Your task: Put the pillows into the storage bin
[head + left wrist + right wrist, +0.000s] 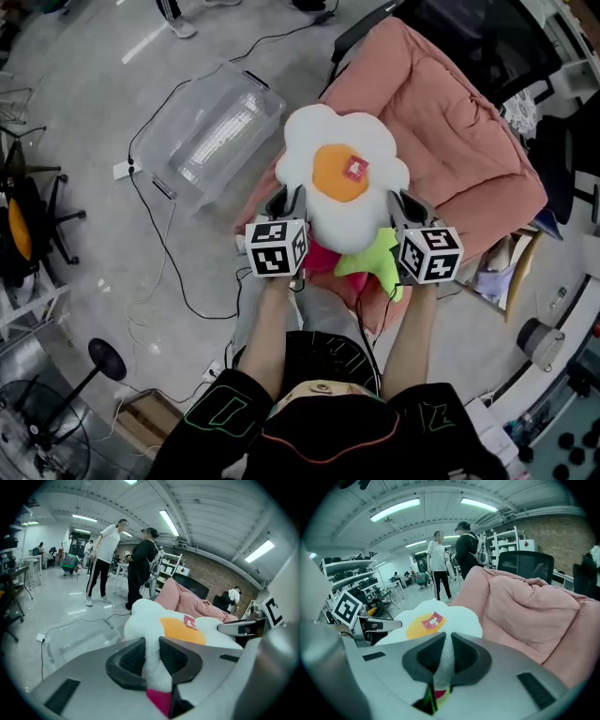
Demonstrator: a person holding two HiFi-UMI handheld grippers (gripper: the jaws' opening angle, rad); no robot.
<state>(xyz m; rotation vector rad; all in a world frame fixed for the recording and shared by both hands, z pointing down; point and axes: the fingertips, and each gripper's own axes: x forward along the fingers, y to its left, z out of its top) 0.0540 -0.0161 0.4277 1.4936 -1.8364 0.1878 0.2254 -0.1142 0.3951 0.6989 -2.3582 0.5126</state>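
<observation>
Fried-egg pillow (342, 178) is being clamped at opposite edges by left gripper (289, 202) and right gripper (401, 208), presumably steadying it for transfer to the storage bin (208, 131) ahead-left of them.

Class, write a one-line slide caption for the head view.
A fried-egg pillow clamped by left gripper and right gripper beside a pink cushion; clear storage bin nearby.

– Where does the bin (211, 131) sit?
– On the floor (94, 216), left of the pillow (342, 178) and beyond it, apart from it.
– And the soft chair (459, 141)?
– Right of the pillow and behind it.
– What is at the pillow's sides?
– The left gripper (289, 199) clamps its left edge, the right gripper (401, 204) its right edge. Two smaller pillows (375, 264) lie below its near edge.
</observation>
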